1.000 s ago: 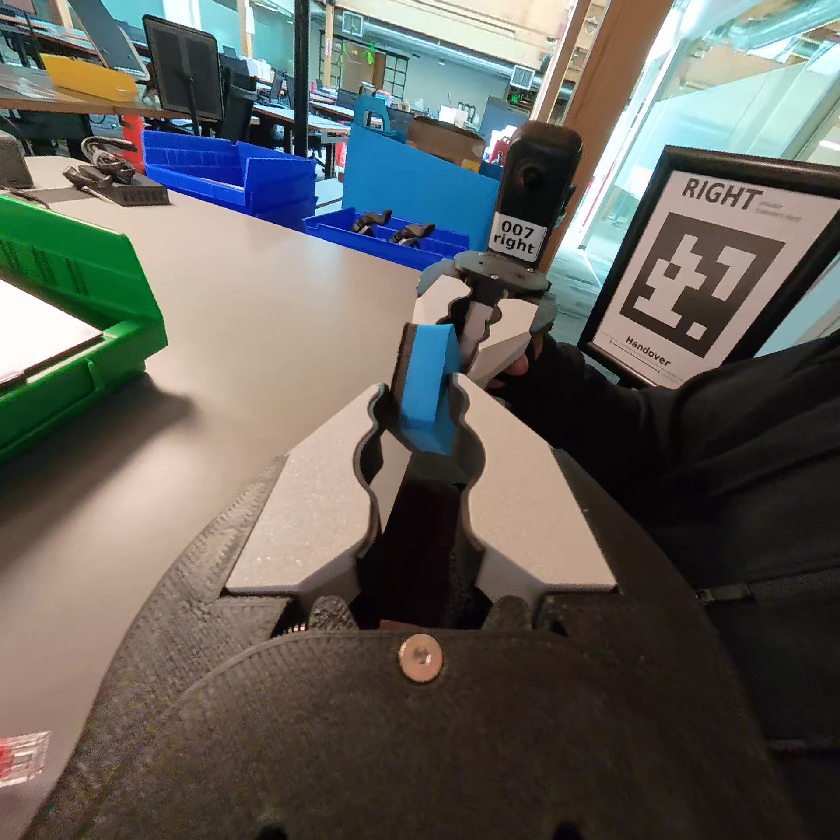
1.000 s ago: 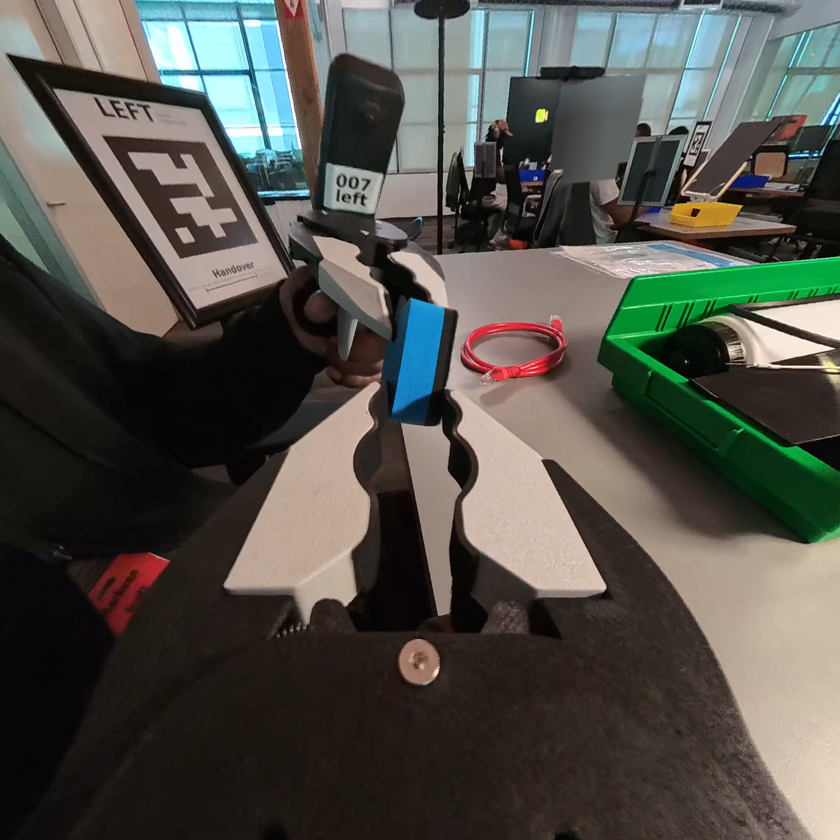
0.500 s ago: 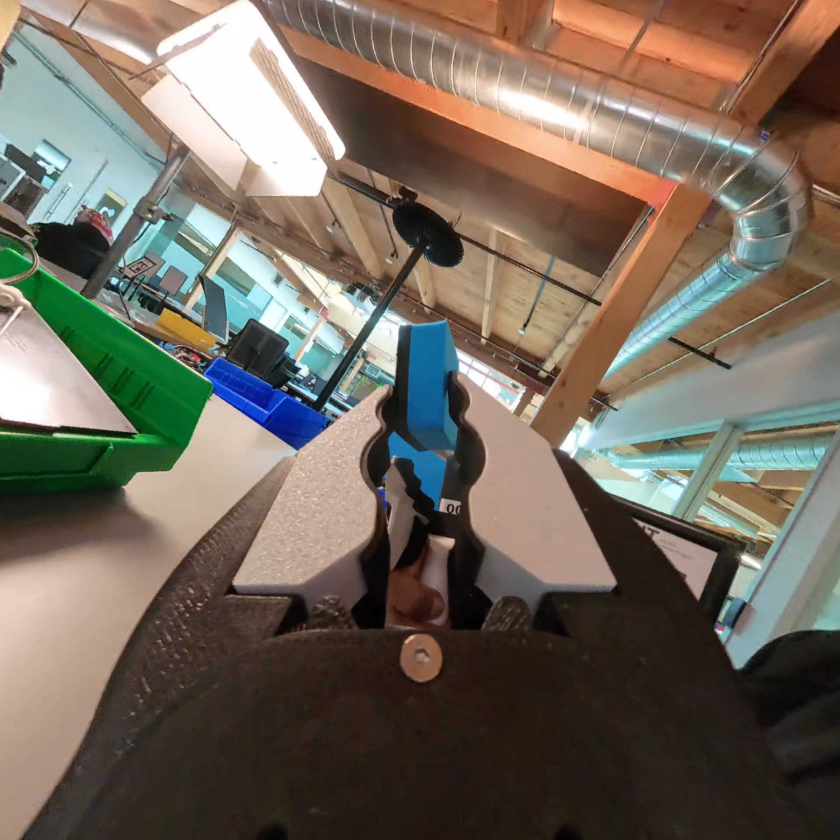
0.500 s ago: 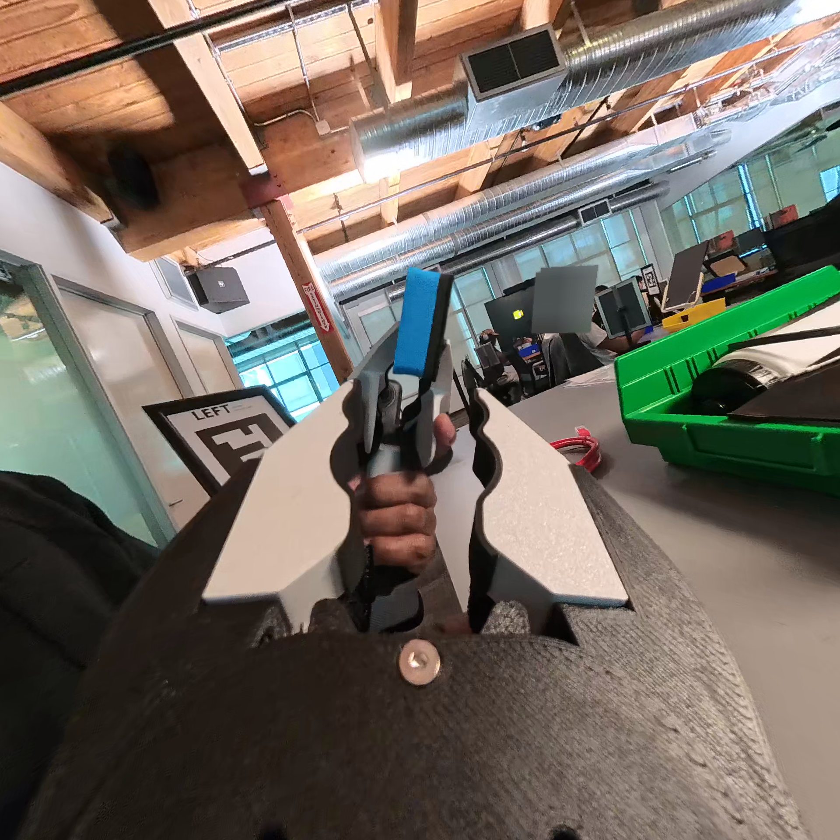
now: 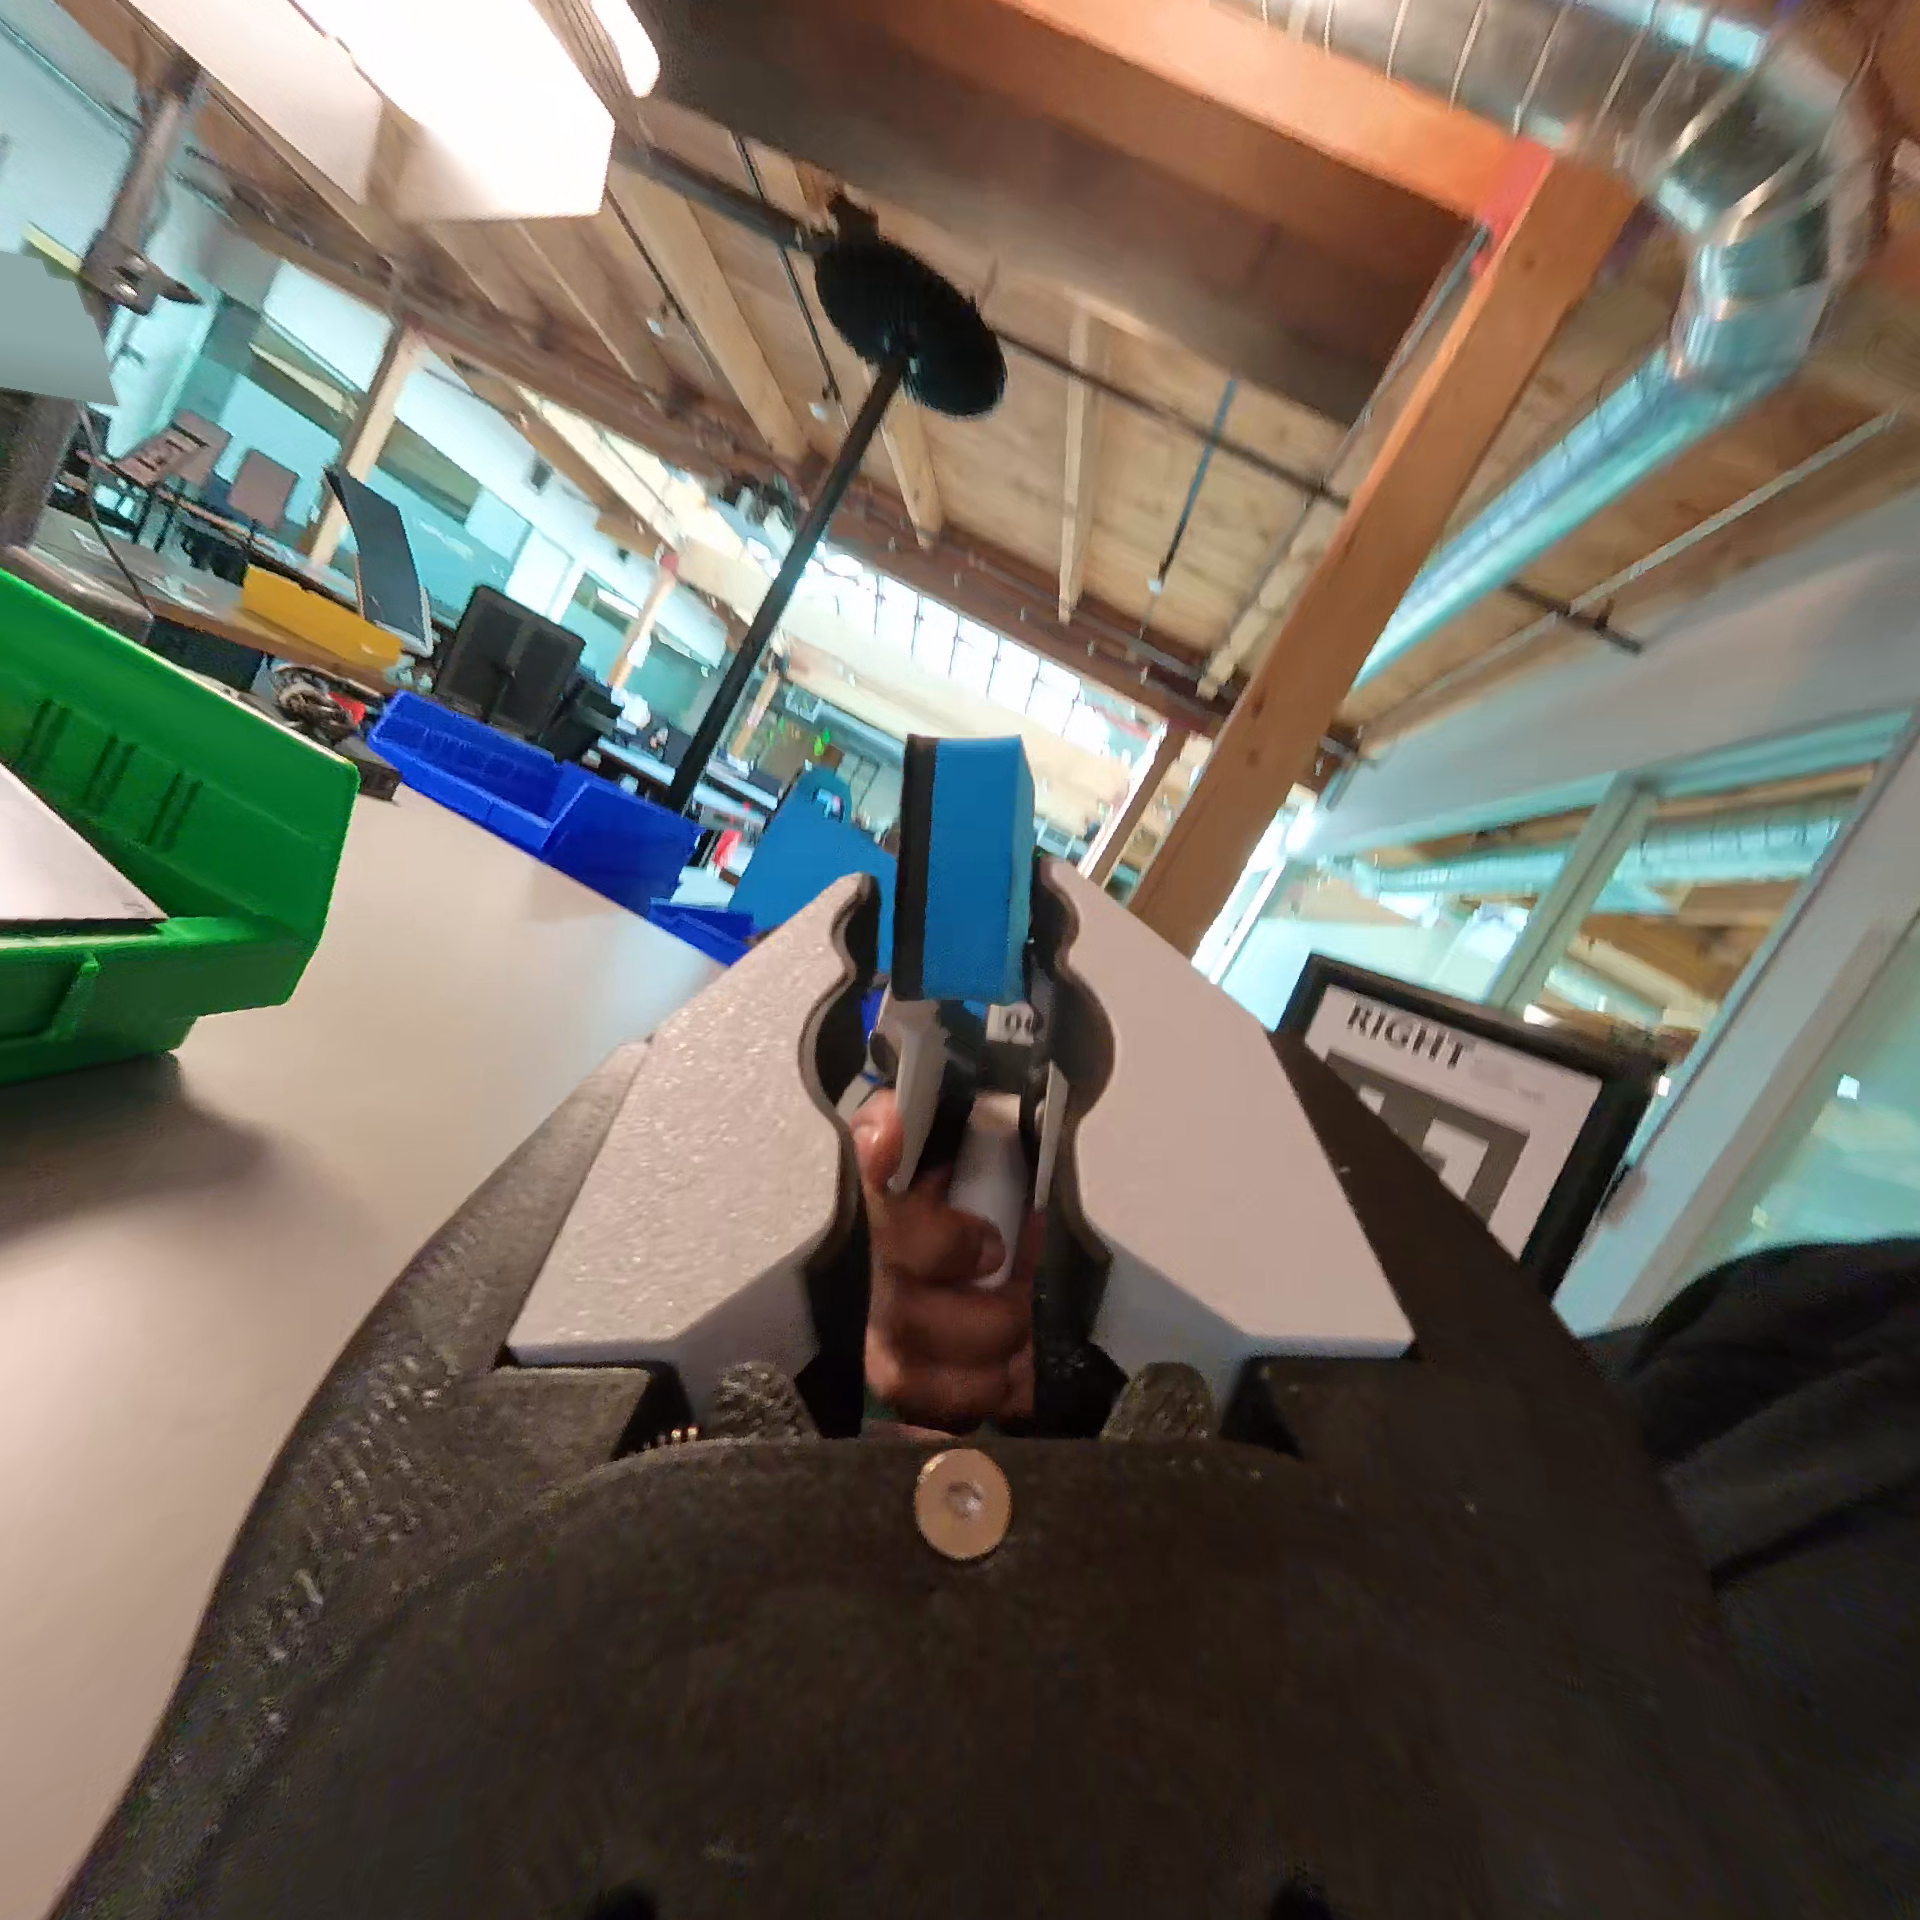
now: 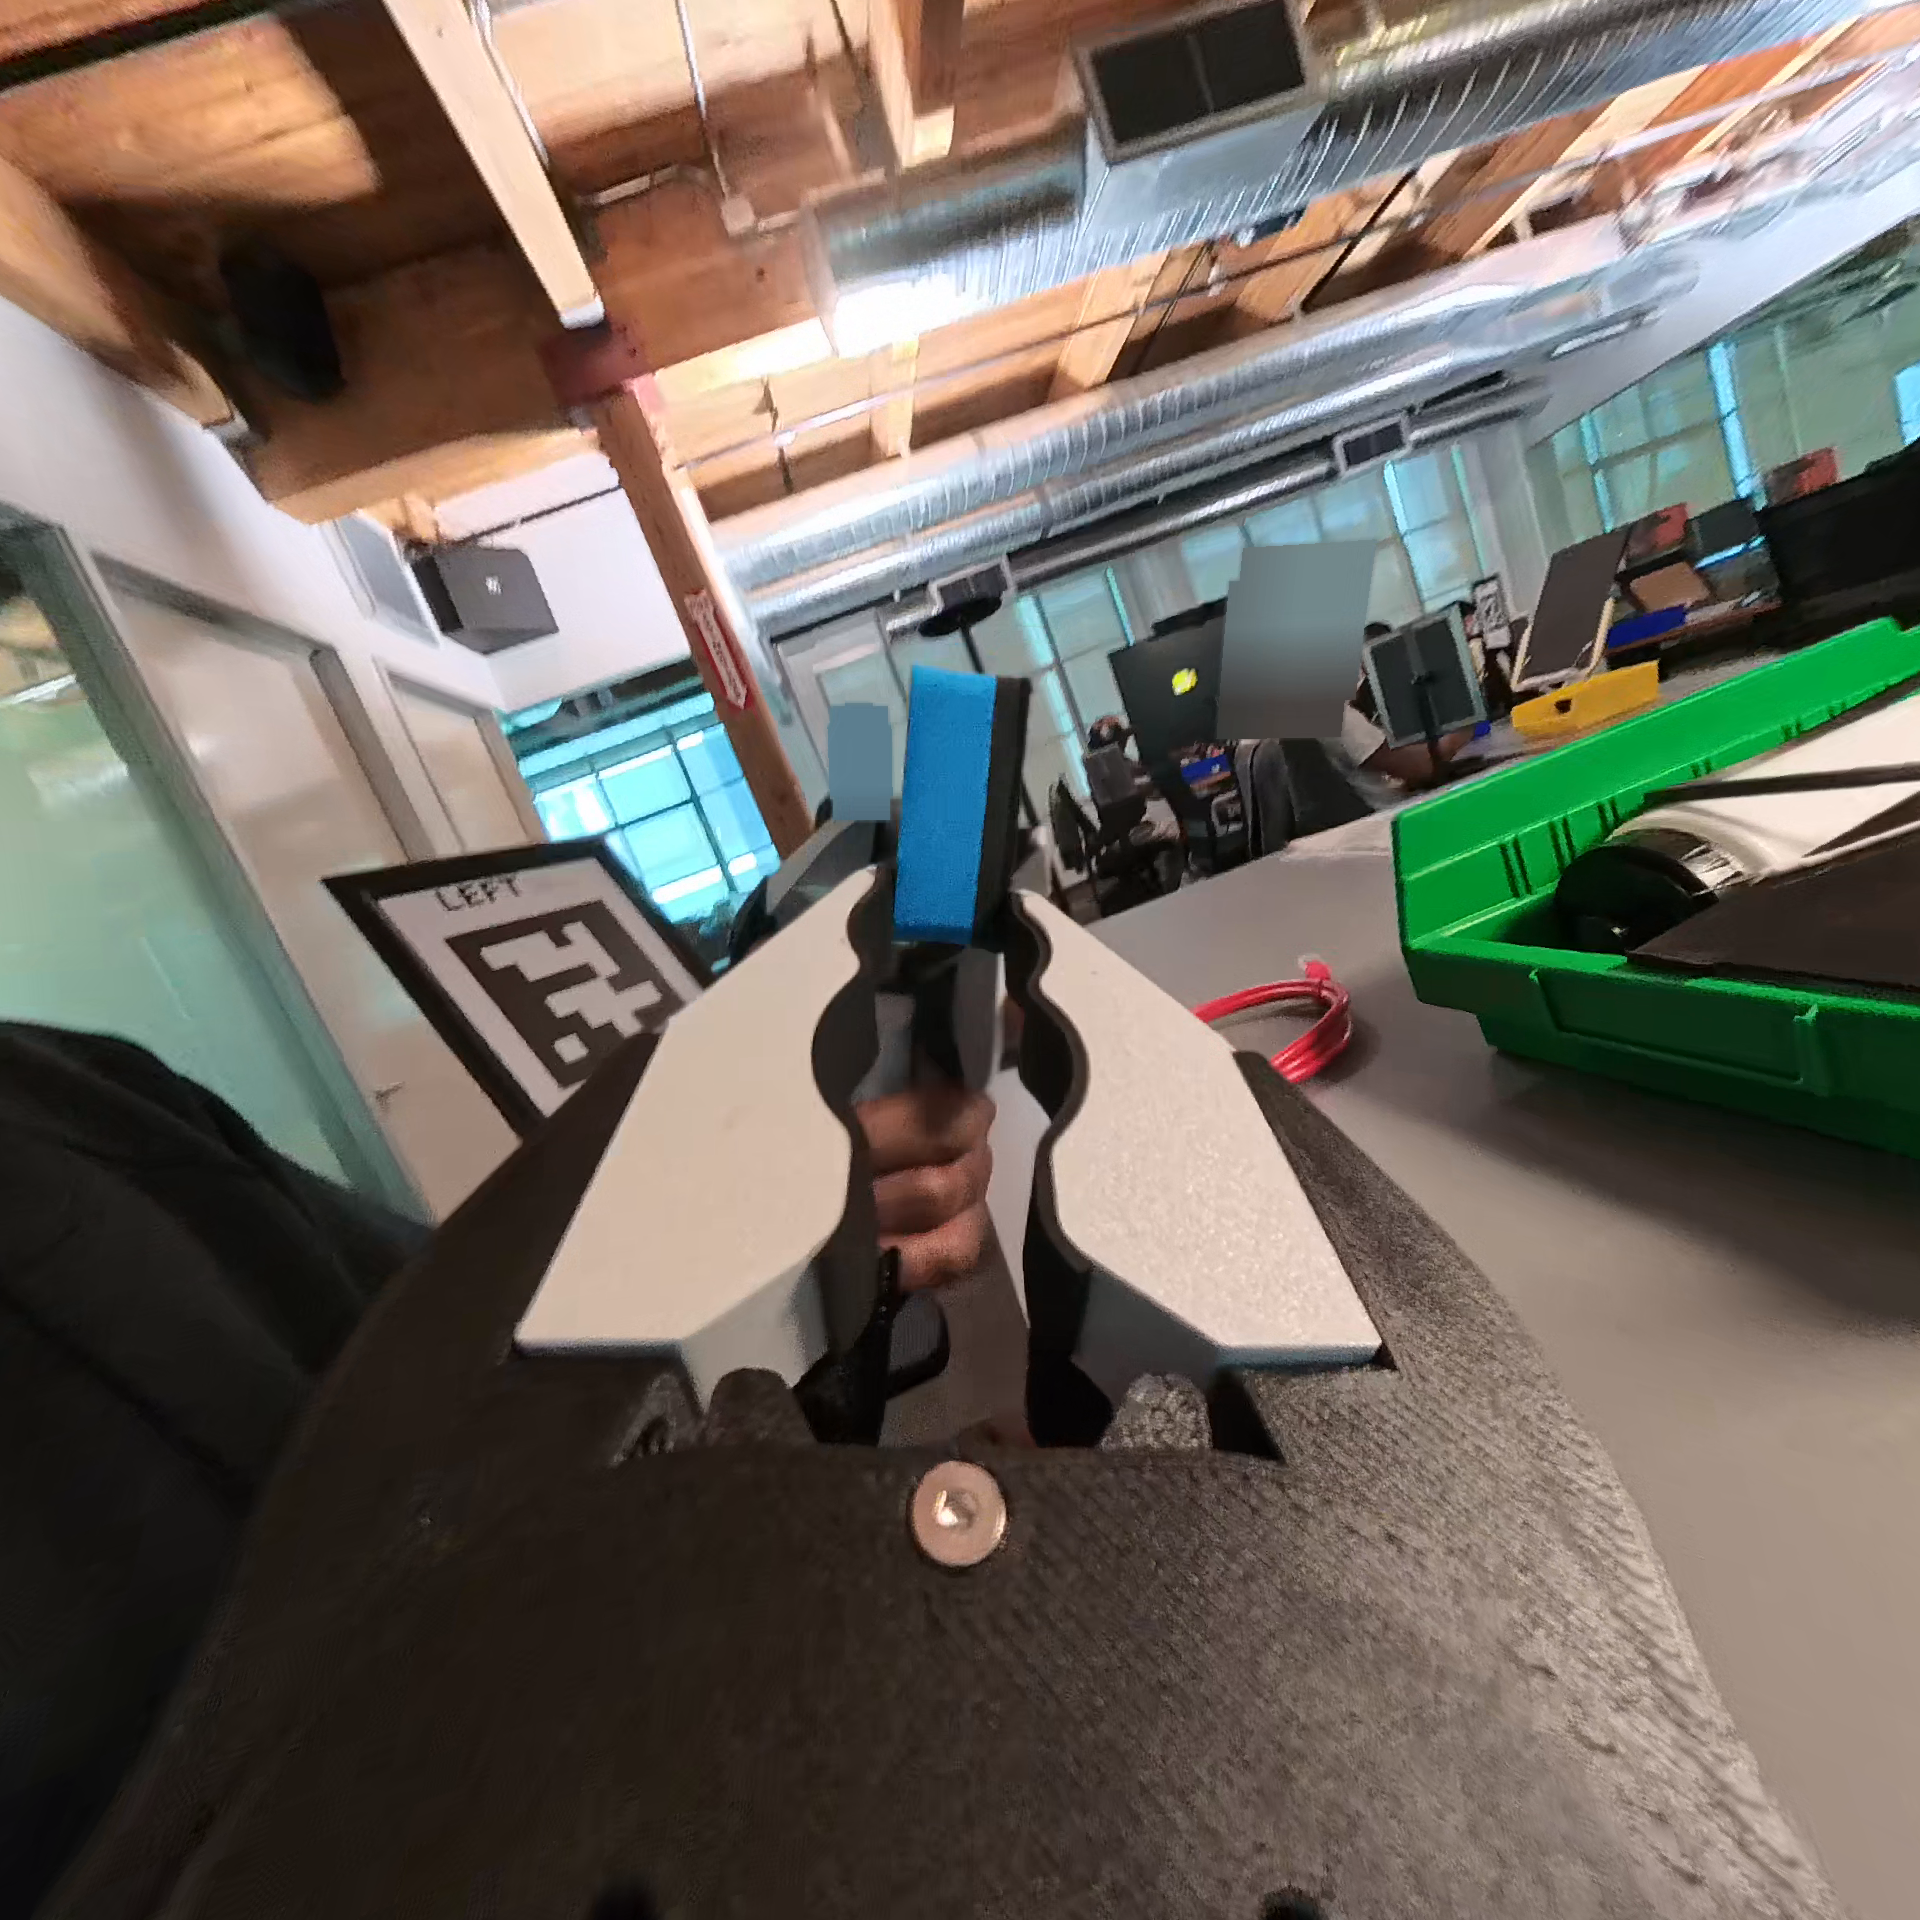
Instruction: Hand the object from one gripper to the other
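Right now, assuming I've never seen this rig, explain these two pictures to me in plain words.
No robot here: a person holds a grey two-finger clamp tool in each hand, with a camera on each looking along its fingers. One picture is from the left gripper, the other from the right gripper. They face each other above a grey table bearing a green plastic bin and a coiled red cable. Both look closed on the same blue-and-black foam sponge block, mid-handover.

Both tongs, left tongs point(image 5: 961, 925) and right tongs point(image 6: 940, 914), share one build: pale grey wavy-edged fingers point(image 5: 707, 1143) on a coarse black body point(image 6: 935, 1714), a silver screw point(image 5: 961, 1519) below the fingers. A black sleeve point(image 6: 156, 1247) shows.
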